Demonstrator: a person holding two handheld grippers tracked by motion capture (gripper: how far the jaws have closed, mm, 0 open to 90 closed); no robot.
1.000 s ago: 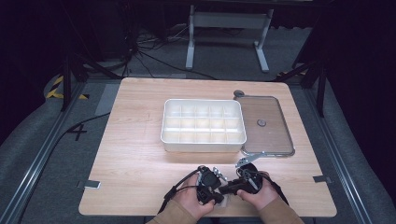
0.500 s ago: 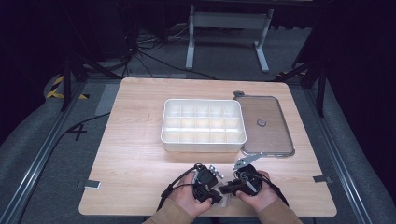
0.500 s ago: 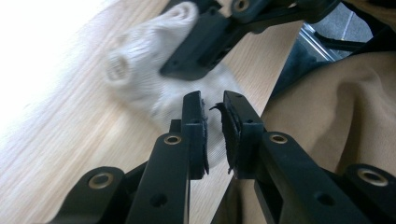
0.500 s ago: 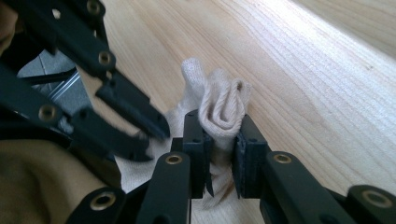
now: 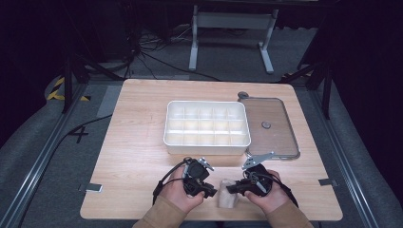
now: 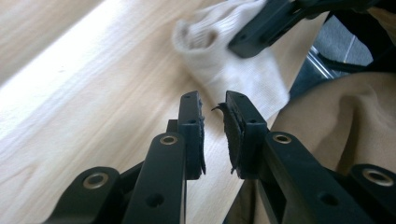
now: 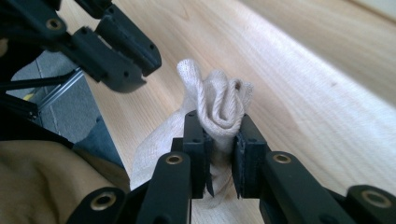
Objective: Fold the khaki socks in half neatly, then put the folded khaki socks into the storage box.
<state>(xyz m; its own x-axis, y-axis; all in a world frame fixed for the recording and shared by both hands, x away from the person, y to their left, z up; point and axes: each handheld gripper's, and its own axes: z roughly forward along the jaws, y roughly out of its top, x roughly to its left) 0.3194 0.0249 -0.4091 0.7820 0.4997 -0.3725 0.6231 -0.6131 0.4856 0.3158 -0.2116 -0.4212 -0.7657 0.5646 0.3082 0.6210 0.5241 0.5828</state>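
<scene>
Sock (image 7: 219,105), cream-coloured and ribbed, is held bunched between the jaws of the right gripper (image 7: 219,149), whose pads are pressed against the fabric from both sides, so that the cuff end is lifted above the wooden bench (image 5: 142,142) while the rest trails down toward the bench edge. In the high view the sock (image 5: 228,192) is seen near the front edge of the bench, between the two hands, with the right gripper (image 5: 236,188) reaching it from the right. The left gripper (image 6: 212,123) is held just beside the sock (image 6: 224,60) without touching it; its jaws have just been opening and stand a little apart, with nothing between them. In the high view the left gripper (image 5: 207,192) is pointed toward the sock from the left. A white compartment tray (image 5: 207,124) is set at the middle of the bench, well apart from the sock, and a clear lid (image 5: 271,126) with a small knob lies flat just beside the tray on its right. Tan sleeves (image 5: 161,216) are seen at the bottom of the high view.
</scene>
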